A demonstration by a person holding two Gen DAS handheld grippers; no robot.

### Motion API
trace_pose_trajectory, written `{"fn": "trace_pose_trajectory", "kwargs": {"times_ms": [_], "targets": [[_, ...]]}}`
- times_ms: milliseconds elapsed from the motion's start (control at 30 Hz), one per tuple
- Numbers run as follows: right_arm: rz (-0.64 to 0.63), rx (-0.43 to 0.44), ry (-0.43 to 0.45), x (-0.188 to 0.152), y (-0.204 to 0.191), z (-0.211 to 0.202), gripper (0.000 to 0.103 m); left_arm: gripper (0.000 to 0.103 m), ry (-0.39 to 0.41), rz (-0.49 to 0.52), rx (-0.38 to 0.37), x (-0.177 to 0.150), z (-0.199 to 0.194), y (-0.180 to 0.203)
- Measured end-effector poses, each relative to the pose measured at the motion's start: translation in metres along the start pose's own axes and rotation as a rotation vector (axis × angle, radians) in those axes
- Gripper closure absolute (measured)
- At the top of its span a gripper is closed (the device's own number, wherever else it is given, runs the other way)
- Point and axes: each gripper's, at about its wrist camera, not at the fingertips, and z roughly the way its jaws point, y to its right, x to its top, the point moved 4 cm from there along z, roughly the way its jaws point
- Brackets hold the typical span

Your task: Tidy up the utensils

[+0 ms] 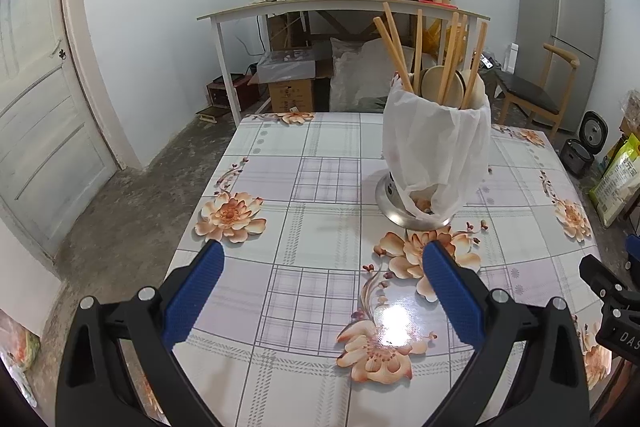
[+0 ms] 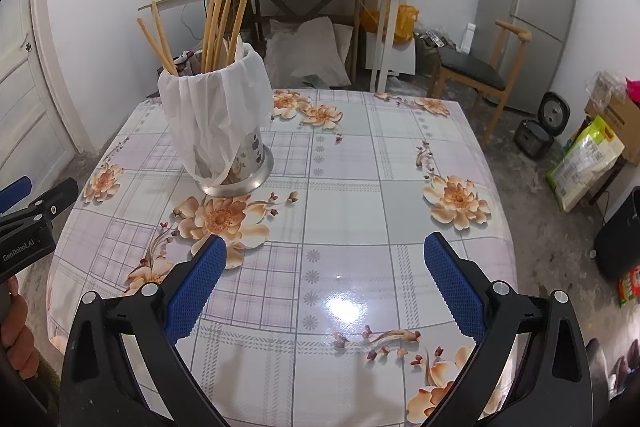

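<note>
While both grippers hang above the flowered table [image 2: 400,163], neither one holds anything. The left gripper [image 1: 320,267] has its blue fingers [image 1: 192,291] wide apart, with only the tablecloth between them. The right gripper [image 2: 325,259] is the same, its blue pads [image 2: 454,283] spread far from each other over bare cloth.

The utensil holder [image 1: 434,151] stands upright on the table, ahead of the left gripper and a little to its right, well apart from the fingertips. From the right gripper it stands ahead and to the left, also well apart. It is a metal cup with a wide base, and a white plastic bag [image 2: 216,107] is draped over its upper part. Wooden chopsticks [image 1: 396,47] stick up out of it, leaning in several directions, and pale wooden spoons [image 1: 438,81] show at the rim.

The left gripper's black body shows at the left edge of the right wrist view, with a hand [image 2: 18,339] under it.
</note>
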Motion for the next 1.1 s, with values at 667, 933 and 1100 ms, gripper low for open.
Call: {"fn": "trace_pose_trajectory", "kwargs": {"times_ms": [667,933,1100], "targets": [[-0.004,0.002,-0.001,-0.0008,-0.0004,0.0007,0.008,0.006,0.002,-0.006,0.006,0.0006,0.0013,-0.0024],[-0.004,0.003,0.0,-0.0011,-0.0004,0.0006,0.008,0.006,-0.002,-0.006,0.008,0.0008,0.0013,-0.0031],[-0.005,0.002,-0.002,-0.0011,-0.0005,0.0009,0.008,0.006,-0.002,-0.005,0.008,0.0007,0.0012,-0.0024]]}}
